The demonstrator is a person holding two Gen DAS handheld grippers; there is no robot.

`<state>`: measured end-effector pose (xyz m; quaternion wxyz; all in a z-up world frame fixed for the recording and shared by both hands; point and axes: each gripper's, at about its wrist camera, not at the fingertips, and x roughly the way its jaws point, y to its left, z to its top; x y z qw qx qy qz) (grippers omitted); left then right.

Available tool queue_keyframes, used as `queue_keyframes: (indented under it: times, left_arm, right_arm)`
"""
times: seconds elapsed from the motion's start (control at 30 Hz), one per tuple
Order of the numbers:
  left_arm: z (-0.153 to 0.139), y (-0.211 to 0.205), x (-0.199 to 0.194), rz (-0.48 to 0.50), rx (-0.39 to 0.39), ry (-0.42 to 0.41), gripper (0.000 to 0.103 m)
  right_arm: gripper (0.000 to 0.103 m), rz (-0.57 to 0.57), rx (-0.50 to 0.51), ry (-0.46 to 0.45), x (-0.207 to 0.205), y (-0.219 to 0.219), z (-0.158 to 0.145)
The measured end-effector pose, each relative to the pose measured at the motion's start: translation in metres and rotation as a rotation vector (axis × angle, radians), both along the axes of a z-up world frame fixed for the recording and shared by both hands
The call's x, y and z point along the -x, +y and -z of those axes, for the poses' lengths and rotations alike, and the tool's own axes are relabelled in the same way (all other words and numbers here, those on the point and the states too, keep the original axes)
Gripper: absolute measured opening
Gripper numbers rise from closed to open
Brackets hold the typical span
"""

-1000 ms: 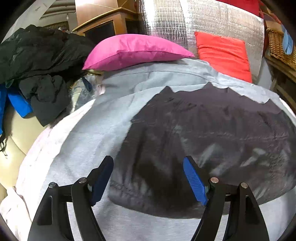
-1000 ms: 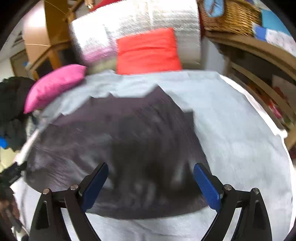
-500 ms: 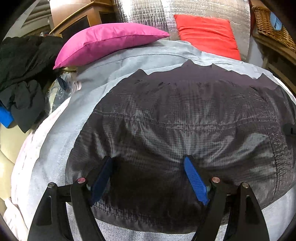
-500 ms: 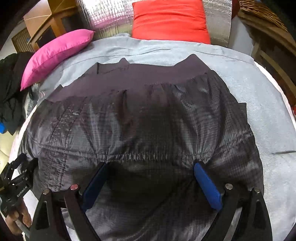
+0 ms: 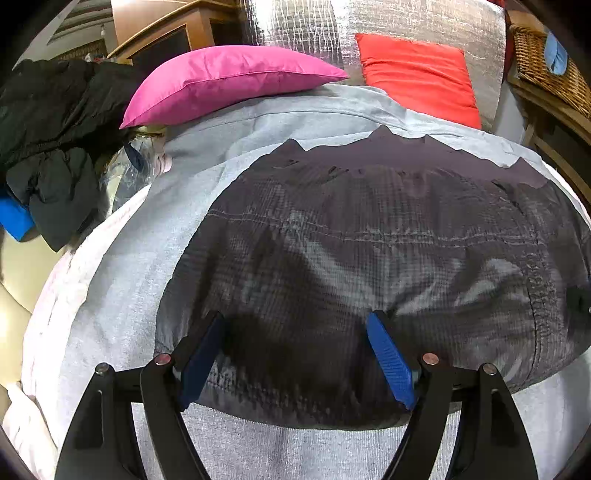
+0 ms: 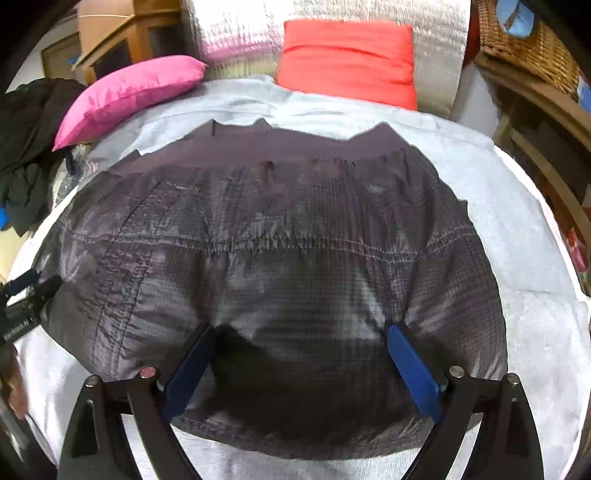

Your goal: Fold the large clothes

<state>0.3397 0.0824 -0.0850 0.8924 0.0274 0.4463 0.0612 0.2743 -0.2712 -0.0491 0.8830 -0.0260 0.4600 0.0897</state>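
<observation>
Both tools, left tool (image 5: 295,354) and right tool (image 6: 299,365), stand wide open, gripping nothing, over the dark quilted jacket (image 6: 280,258) spread on the bed (image 6: 517,229). Slippery fabric could slide free if pinched shallowly.

Dark grey-purple garment (image 5: 369,251) with a fine grid weave and a plain matte band along its far edge, on a pale grey sheet (image 5: 122,280). Far left, magenta pillow (image 5: 225,81); far right, red-orange cushion (image 5: 417,74) against silver quilted foil (image 5: 406,18). Gripper pads (image 5: 388,358) are blue, on black arms.
</observation>
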Motion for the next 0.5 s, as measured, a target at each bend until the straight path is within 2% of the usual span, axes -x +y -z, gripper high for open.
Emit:
queue_keyframes:
  times: [0.1, 0.2, 0.27, 0.37, 0.5]
  left_arm:
    - [-0.004, 0.002, 0.000, -0.002, 0.003, -0.008, 0.080]
    - [-0.001, 0.003, -0.003, -0.004, 0.004, -0.002, 0.080]
    - [0.006, 0.002, -0.004, 0.001, -0.004, 0.002, 0.080]
    - [0.009, -0.001, -0.003, 0.003, -0.023, -0.004, 0.081]
    - [0.011, 0.001, -0.003, 0.009, -0.013, -0.006, 0.081]
  right_arm:
    - [0.096, 0.009, -0.005, 0.009, 0.001, 0.002, -0.006]
    - [0.096, 0.026, -0.054, -0.001, 0.000, 0.000, -0.015]
    - [0.096, 0.013, -0.046, 0.009, 0.000, -0.004, -0.005]
    - [0.096, -0.013, -0.013, -0.026, 0.006, -0.002, 0.000]
    - [0.097, 0.010, -0.045, -0.024, 0.010, -0.004, 0.003]
